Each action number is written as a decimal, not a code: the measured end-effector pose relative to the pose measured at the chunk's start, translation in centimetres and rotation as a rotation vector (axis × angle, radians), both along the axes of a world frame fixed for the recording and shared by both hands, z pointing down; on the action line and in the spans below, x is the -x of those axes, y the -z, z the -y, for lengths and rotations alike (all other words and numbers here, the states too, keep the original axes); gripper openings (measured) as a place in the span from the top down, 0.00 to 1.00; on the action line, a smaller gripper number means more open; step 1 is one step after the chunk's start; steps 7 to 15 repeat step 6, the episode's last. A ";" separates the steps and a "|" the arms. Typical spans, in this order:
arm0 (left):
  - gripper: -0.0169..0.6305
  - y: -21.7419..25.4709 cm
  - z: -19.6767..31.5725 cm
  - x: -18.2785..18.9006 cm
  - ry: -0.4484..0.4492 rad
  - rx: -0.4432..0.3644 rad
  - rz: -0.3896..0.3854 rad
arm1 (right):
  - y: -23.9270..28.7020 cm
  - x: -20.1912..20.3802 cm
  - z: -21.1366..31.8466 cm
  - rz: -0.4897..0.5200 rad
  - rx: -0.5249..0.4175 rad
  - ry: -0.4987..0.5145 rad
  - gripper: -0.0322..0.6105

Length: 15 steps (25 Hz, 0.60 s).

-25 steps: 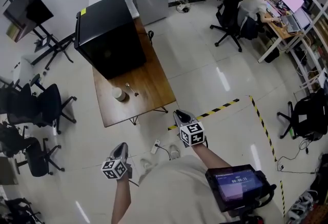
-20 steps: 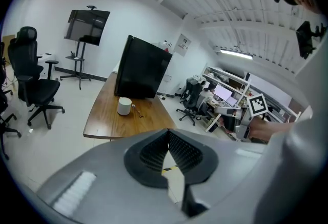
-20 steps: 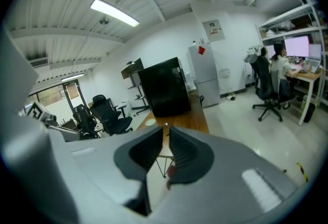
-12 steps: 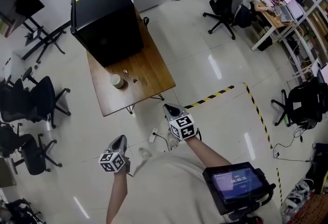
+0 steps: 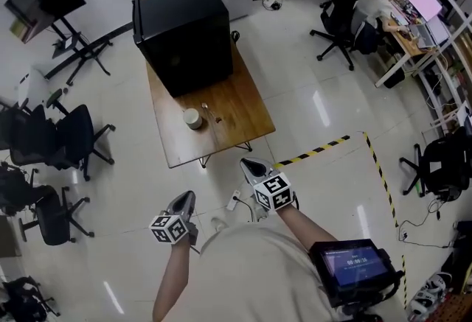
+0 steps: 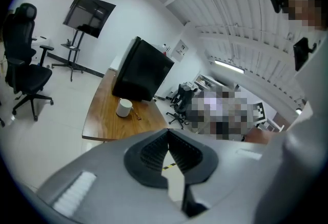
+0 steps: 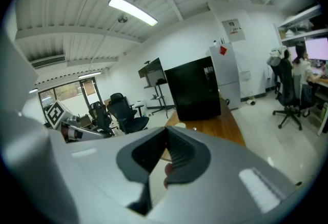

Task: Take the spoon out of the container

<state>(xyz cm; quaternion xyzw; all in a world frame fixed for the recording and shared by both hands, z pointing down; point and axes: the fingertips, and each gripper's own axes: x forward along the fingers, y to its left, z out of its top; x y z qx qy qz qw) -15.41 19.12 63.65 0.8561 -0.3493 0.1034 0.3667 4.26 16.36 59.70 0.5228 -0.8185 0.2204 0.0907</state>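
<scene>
Low in the frame the left gripper point(image 5: 184, 200) and right gripper point(image 5: 251, 166) are both pinched shut on nothing, held out ahead of the person presumably because the small white round container point(image 5: 192, 118), its spoon too tiny to make out, sits well off at upper centre on the brown wooden table point(image 5: 247, 110).

Open floor point(image 5: 317, 121) reached the wooden table point(image 5: 247, 116), whose near half lay free around the white container point(image 5: 192, 118), while the black cabinet point(image 5: 184, 40) blocked its far end and office chairs point(image 5: 59, 138) crowded the left.
</scene>
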 end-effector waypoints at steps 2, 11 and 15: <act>0.97 0.5 0.0 0.0 0.012 0.023 -0.058 | 0.1 0.6 -0.2 0.006 -0.004 0.018 0.95; 0.97 2.6 2.2 -0.2 0.076 0.069 -0.231 | 1.8 0.7 1.4 -0.010 -0.029 0.032 0.95; 0.97 2.6 2.2 -0.2 0.076 0.069 -0.231 | 1.8 0.7 1.4 -0.010 -0.029 0.032 0.95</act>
